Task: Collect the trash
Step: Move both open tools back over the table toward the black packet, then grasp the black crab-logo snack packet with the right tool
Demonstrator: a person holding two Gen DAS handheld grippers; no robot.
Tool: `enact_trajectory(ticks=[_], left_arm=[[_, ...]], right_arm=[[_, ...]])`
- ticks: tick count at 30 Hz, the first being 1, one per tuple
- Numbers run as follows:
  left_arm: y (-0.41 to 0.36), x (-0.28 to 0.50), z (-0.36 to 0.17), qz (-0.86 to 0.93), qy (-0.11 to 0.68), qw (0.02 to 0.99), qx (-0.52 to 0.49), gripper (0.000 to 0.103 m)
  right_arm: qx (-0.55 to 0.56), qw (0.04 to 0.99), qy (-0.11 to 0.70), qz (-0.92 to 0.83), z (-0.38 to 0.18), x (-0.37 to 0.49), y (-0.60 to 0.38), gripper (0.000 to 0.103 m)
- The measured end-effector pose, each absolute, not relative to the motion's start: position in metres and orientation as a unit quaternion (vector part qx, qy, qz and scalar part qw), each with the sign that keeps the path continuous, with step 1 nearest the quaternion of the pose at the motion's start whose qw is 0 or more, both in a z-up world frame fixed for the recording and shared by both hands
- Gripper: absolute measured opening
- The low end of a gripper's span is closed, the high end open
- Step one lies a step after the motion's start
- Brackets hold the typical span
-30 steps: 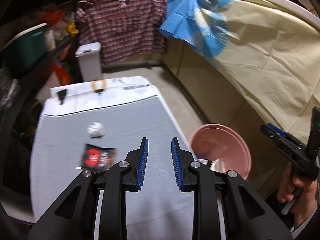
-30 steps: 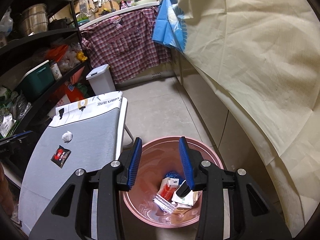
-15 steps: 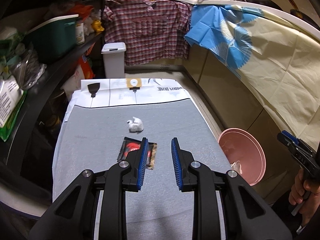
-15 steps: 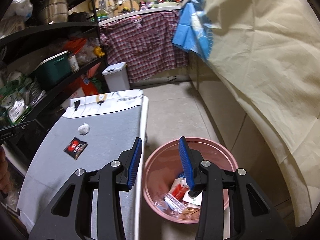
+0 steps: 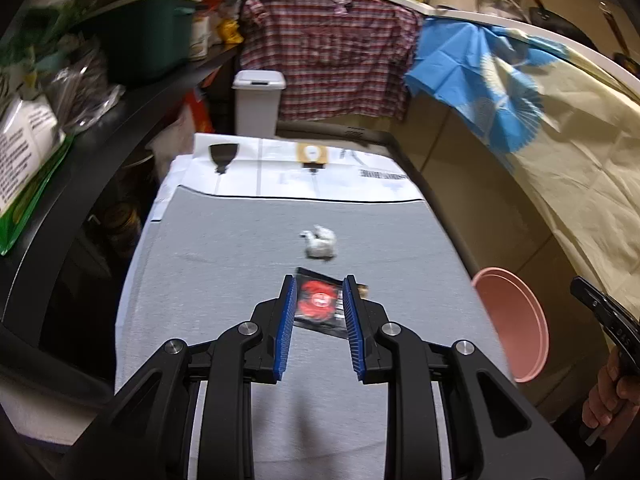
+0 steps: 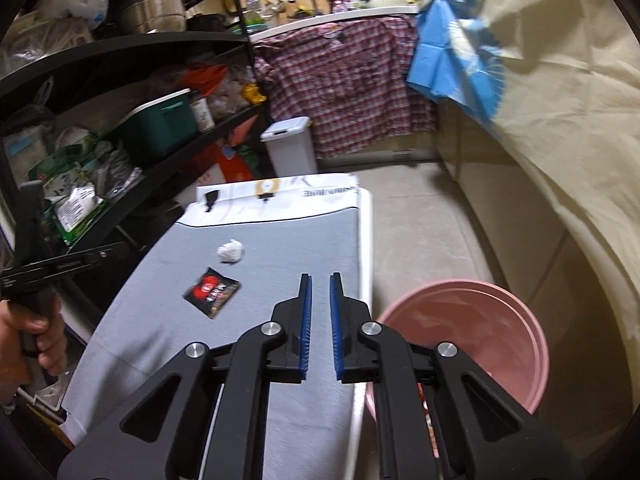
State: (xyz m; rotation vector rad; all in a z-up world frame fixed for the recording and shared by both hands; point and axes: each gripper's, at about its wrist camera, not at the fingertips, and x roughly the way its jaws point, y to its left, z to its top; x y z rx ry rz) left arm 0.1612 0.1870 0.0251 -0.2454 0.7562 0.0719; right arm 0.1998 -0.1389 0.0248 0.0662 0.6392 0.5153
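Two pieces of trash lie on the grey ironing board (image 5: 224, 280): a black wrapper with a red print (image 5: 320, 304) near the middle of the board, and a crumpled white paper ball (image 5: 320, 242) just beyond it, toward the far white-printed end. In the left wrist view the left gripper (image 5: 319, 326) hangs above the board with its jaws partly apart and nothing between the pads; the wrapper shows through the gap, lying flat on the cloth beneath. The right gripper (image 6: 319, 326) hovers over the board's right edge, its jaws closing to a narrow slit with nothing held between them. In the right wrist view the wrapper (image 6: 212, 292) lies to the left of that gripper and the paper ball (image 6: 231, 251) sits behind it. The pink bin (image 6: 480, 312) stands on the floor just beside the board's right edge, with a little trash visible inside low down.
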Motion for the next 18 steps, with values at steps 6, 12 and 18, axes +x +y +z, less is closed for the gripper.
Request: enact_trajectory(ticks=[6,12,18], left_arm=[[0.211,0.166,0.012,0.056,0.373,0.917,-0.130,0.024],[0.229,0.169,0.008,0.069,0.372,0.915,-0.140,0.024],[0.237,0.172,0.005,0.073,0.371,0.914,-0.147,0.024]], right_arm=[[0.028,0.900,0.328,0.287,0.010,0.218,-0.101,0.007],[0.014,0.881,0.344,0.324,-0.010,0.239,-0.054,0.007],[-0.008,0.860,0.366,0.356,-0.036,0.262,-0.002,0.011]])
